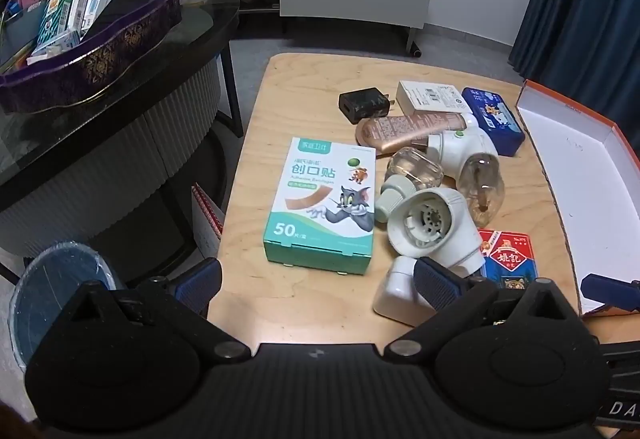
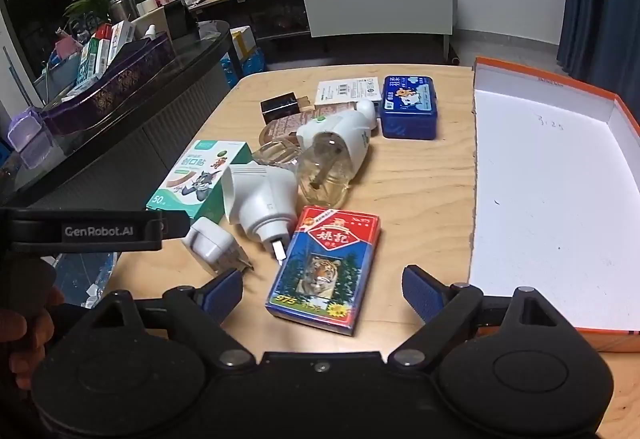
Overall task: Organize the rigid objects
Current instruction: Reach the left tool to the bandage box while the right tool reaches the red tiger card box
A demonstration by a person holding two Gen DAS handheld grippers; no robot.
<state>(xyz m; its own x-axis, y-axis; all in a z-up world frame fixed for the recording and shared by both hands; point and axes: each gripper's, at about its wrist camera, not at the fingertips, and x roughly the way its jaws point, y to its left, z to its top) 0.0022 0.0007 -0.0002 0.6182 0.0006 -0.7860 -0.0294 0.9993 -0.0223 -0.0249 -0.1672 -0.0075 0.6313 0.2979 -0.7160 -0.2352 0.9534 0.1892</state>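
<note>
Rigid objects lie in a heap on the wooden table (image 1: 312, 91): a green bandage box (image 1: 322, 205), a white plug-in heater (image 1: 434, 229), a white charger (image 1: 394, 293), a red-and-blue card pack (image 2: 324, 269), a blue tin (image 2: 409, 106), a black adapter (image 1: 364, 104), a pink tube (image 1: 408, 131). An orange-rimmed white box lid (image 2: 548, 175) lies empty at the right. My left gripper (image 1: 318, 283) is open, hovering near the bandage box's near end. Over the card pack's near end my right gripper (image 2: 322, 297) stands open.
A second plug-in heater with a clear bottle (image 2: 332, 147) and a white flat box (image 2: 348, 91) lie in the heap. A dark side table (image 1: 120, 87) with a purple tray of boxes (image 1: 92, 51) stands left. A bin (image 1: 60, 291) sits below the table's left edge.
</note>
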